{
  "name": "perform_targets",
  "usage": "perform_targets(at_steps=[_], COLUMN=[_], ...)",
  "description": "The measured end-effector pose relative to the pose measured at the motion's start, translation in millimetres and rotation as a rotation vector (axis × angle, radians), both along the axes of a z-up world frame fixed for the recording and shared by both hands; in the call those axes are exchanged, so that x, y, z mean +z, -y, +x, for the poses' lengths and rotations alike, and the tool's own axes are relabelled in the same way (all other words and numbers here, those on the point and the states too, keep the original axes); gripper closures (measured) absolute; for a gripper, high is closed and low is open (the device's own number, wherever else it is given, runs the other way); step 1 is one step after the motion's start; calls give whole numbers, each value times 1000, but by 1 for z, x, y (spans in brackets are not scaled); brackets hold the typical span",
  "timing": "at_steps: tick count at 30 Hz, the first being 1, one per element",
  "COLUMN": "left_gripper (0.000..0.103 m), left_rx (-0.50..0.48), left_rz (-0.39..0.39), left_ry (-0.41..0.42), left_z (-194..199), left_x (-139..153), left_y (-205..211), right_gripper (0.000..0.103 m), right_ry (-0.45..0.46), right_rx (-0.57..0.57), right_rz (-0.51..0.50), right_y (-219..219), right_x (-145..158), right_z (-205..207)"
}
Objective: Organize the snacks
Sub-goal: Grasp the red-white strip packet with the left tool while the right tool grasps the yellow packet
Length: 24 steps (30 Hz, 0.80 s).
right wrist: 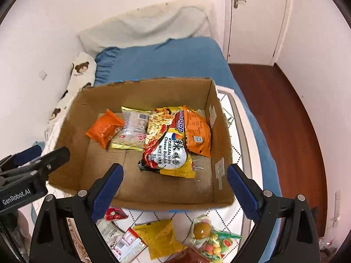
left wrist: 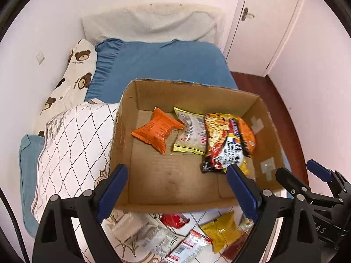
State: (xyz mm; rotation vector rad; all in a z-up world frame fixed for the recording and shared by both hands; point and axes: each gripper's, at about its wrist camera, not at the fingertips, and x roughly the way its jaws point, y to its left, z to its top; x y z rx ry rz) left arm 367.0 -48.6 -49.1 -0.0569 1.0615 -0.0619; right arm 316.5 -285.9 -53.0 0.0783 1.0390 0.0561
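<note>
Four packets already lie in the cardboard box (left wrist: 197, 92) as the left wrist view shows it: an orange packet (left wrist: 156, 129) toward the left, a pale yellow-edged packet (left wrist: 190, 133) beside it, a noodle packet (left wrist: 221, 144) overlapping that one, and another orange packet (left wrist: 245, 133) tucked under the noodles at the right. The left gripper (left wrist: 177, 191) hangs over the near wall of the box with its jaws spread wide and nothing between them. Below the box, on the white patterned quilt (left wrist: 72, 135), several snacks are left, among them a red packet (left wrist: 174, 219), a yellow packet (left wrist: 221, 230) and a clear-wrapped pack (left wrist: 151, 234). From the right wrist view the same four packets sit toward the far half of the box (right wrist: 140, 87), the near half of its floor bare. The right gripper (right wrist: 175, 190) is likewise wide open and empty, above the near wall. Outside the box lie the red packet (right wrist: 114, 213), the yellow packet (right wrist: 160, 236), a bag of sweets (right wrist: 210, 239) and a white-and-red packet (right wrist: 129, 243). Judging by this, the sorting looks roughly half done, with at least five items left to pick up.
</note>
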Motion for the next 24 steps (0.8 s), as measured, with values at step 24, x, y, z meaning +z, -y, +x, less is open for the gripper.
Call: perform_targets(at_steps=[24], left_gripper=[11], left_rx=[-147], left_rz=[115], left_ry=[-138], left_z=[-115], left_x=[-81], left_y=[11], right_gripper=[17], right_ry=[-128], right_rx=[-39], right_rz=[202], right_y=[20], right_x=[-52], right_z=[-117])
